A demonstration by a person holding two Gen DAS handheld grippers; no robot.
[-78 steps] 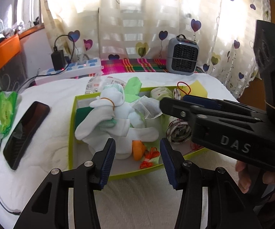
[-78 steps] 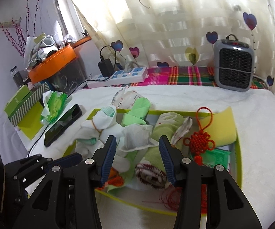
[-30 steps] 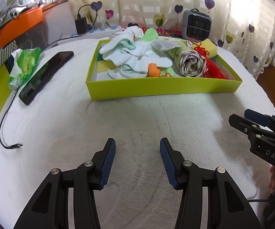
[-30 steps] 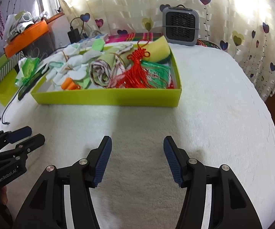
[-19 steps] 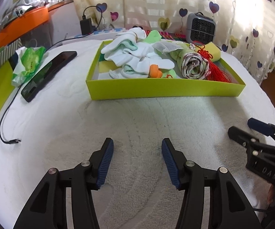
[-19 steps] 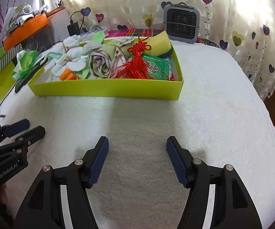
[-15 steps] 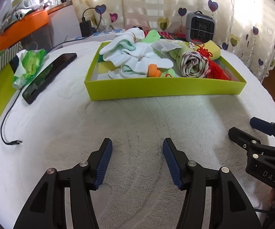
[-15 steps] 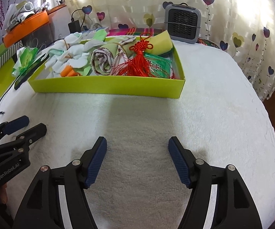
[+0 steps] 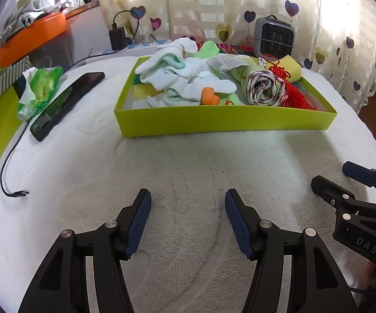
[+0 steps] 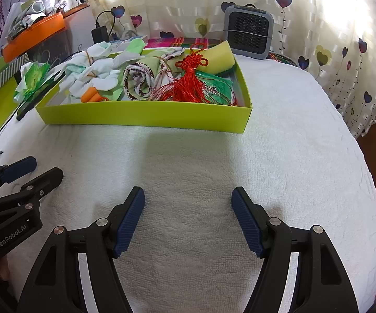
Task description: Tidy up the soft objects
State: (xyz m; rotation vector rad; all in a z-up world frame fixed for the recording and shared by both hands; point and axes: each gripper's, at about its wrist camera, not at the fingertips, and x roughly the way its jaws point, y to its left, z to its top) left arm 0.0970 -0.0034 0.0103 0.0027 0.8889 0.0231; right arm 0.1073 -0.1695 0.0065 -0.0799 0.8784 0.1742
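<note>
Both claws, the left gripper (image 9: 186, 217) and the right gripper (image 10: 188, 217), are spreading wider with nothing between them over bare white towel, well short of the lime-green tray (image 9: 224, 121) straight ahead, whose long side faces them, white socks (image 9: 188, 78) nearer the left.

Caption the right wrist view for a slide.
Right hand-held gripper, jaws opening and empty, above the white towel, facing a lime tray of socks and a red tassel knot.

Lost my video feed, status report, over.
Left gripper and right gripper opening, both empty, over bare towel. Soft items piled in green tray. Nothing in the way.
</note>
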